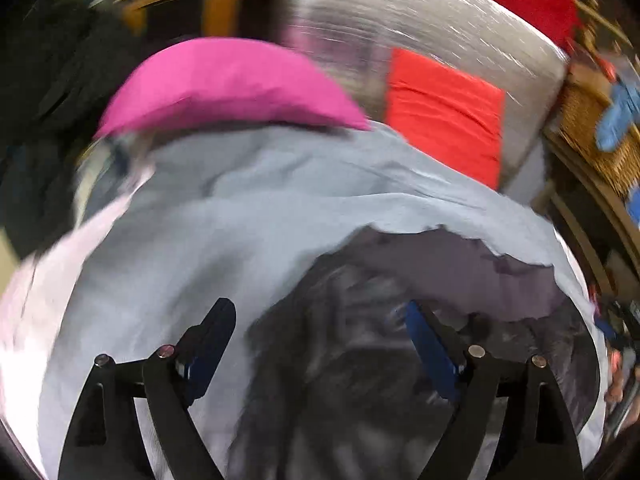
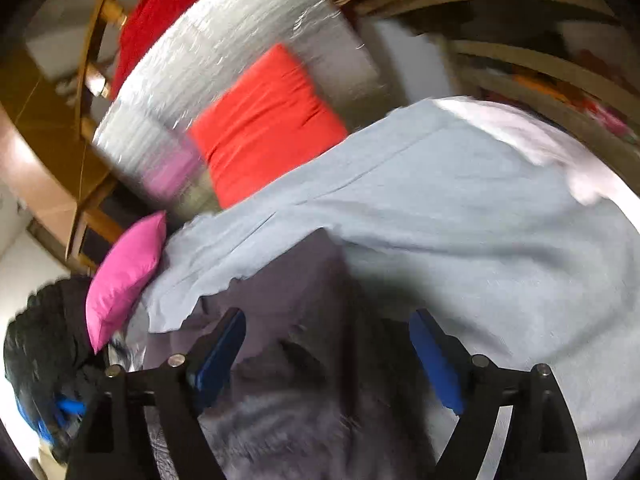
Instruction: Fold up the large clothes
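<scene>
Both grippers angled down over light-blue garment (image 1: 224, 216), L (image 1: 320, 332) & R (image 2: 328, 340) fingers spread, nothing pinched (frames blurred)

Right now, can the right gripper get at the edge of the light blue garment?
Probably yes. The right gripper is open with nothing between its fingers, and the light blue garment has its ragged edge lying just ahead of it, uncovered, over a darker grey layer.

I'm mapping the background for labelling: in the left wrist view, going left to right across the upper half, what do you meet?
Pink pillow → orange cushion → wicker basket.
</scene>
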`<state>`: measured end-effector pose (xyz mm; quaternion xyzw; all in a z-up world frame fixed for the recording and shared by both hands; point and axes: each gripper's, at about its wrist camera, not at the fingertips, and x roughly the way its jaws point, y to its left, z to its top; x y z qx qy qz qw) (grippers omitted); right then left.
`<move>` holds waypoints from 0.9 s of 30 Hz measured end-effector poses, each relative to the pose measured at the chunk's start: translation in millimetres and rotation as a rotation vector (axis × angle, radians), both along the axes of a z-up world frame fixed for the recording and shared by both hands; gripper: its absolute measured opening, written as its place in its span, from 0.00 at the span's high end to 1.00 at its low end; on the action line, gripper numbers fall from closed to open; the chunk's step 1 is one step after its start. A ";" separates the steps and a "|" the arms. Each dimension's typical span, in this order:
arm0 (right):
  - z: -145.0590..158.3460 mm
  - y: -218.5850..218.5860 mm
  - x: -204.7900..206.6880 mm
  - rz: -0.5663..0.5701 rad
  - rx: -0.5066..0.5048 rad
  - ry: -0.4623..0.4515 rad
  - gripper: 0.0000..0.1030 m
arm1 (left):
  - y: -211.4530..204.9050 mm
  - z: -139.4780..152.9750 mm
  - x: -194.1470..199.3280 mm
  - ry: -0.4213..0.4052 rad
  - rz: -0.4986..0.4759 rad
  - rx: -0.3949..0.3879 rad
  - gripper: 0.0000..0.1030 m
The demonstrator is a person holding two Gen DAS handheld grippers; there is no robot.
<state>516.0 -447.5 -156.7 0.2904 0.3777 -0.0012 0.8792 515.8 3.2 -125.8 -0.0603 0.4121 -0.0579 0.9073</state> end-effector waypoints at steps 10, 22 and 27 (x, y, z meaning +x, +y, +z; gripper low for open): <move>-51.7 10.4 92.6 0.061 -0.088 0.189 0.16 | -97.8 -54.0 86.8 0.171 -0.207 0.106 0.16; -6.9 30.6 88.1 -0.016 -0.392 -0.046 0.81 | -104.7 -24.9 107.6 -0.087 -0.108 0.136 0.99; -56.2 13.5 114.9 -0.071 -0.307 0.066 0.81 | -89.2 -52.8 125.5 0.027 -0.068 0.086 0.99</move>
